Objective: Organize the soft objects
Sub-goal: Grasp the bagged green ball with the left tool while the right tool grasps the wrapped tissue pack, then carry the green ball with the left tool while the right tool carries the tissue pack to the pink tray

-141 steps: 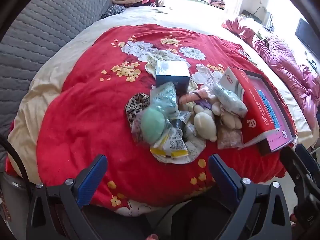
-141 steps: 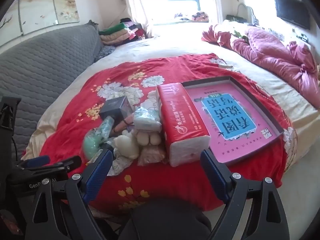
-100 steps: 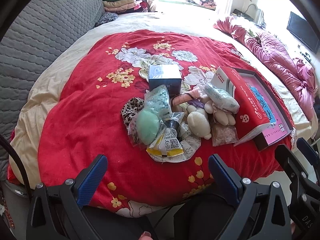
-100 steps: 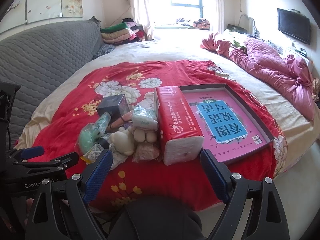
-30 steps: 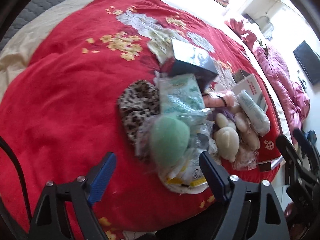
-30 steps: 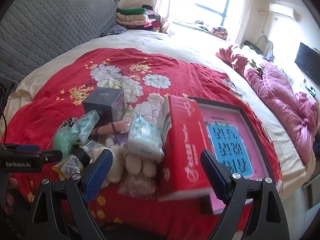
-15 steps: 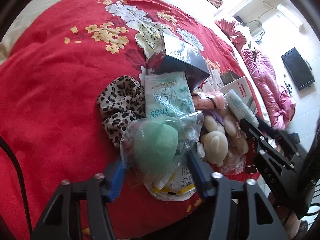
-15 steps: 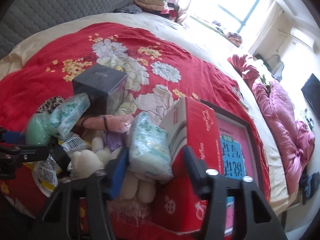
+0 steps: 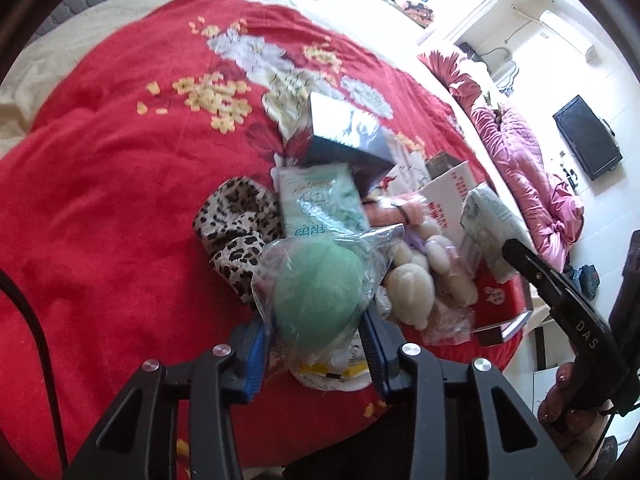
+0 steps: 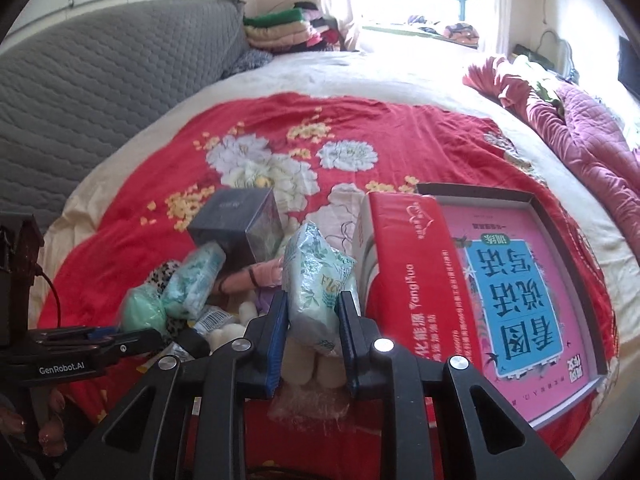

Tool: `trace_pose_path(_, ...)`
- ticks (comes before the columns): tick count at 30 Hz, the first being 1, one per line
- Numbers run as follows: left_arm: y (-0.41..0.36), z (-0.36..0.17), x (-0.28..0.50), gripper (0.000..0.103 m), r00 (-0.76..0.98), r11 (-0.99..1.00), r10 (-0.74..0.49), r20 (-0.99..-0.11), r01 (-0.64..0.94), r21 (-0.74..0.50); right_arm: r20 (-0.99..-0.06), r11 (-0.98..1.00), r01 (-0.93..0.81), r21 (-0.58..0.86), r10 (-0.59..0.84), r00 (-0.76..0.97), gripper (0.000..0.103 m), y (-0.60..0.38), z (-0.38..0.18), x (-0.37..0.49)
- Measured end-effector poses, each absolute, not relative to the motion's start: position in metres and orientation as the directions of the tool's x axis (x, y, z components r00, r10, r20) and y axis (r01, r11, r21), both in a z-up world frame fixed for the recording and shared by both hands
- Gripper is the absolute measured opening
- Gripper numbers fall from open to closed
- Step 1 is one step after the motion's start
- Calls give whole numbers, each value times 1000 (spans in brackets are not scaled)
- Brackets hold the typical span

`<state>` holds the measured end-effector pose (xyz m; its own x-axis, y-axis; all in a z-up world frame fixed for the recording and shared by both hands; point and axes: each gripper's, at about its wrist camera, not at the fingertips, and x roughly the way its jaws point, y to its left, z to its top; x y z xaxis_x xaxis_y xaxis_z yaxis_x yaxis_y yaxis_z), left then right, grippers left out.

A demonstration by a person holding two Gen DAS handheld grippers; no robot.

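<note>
A pile of soft items lies on the red floral blanket. My left gripper is shut on a green sponge in a clear bag; the sponge also shows in the right wrist view. My right gripper is shut on a pale green tissue pack, which also shows in the left wrist view. Around them lie a leopard-print scrunchie, a second green tissue pack, a cream plush toy and a pink rolled item.
A dark box stands behind the pile. A red tissue box leans on a shallow tray with a pink and blue book. A grey headboard, folded clothes and a pink quilt lie further off.
Both grippers moved forward into the pile and closed: the left on the bagged green sponge, the right on the pale green tissue pack.
</note>
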<state>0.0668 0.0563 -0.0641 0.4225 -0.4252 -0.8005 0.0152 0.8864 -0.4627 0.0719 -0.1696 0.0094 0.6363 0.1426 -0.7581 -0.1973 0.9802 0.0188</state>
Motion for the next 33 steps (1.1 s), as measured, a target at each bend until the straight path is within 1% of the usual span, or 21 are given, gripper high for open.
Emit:
trace_pose_path(6, 50, -36, 51, 42, 467, 908, -390, -793, 54, -415, -732, 980, -191, 50, 166, 661, 25, -174, 29, 55)
trace_pose_path(10, 50, -27, 44, 42, 479, 910, -386, -789, 57, -410, -712, 979, -193, 67, 183, 678, 25, -177, 40, 45)
trace_pose_path(18, 85, -46, 51, 42, 454, 893, -386, -803, -35, -449, -695, 974, -190, 123, 221, 685, 25, -183, 49, 37)
trace_pose_path(25, 109, -59, 46, 43, 434, 907, -331, -838, -98, -409, -687, 969, -197, 150, 246, 684, 25, -184, 50, 34)
trace_pose_path(27, 110, -69, 46, 43, 408, 921, -306, -860, -104, -376, -685, 966, -199, 162, 256, 683, 25, -184, 50, 34)
trace_pose_path(30, 110, -84, 45, 43, 382, 923, -298, -875, -119, -366, -687, 965, -201, 167, 260, 679, 25, -184, 48, 35)
trace_pose_path(33, 106, -83, 43, 43, 399, 934, -267, -877, -117, -337, -689, 963, -204, 177, 269, 673, 25, -183, 46, 36)
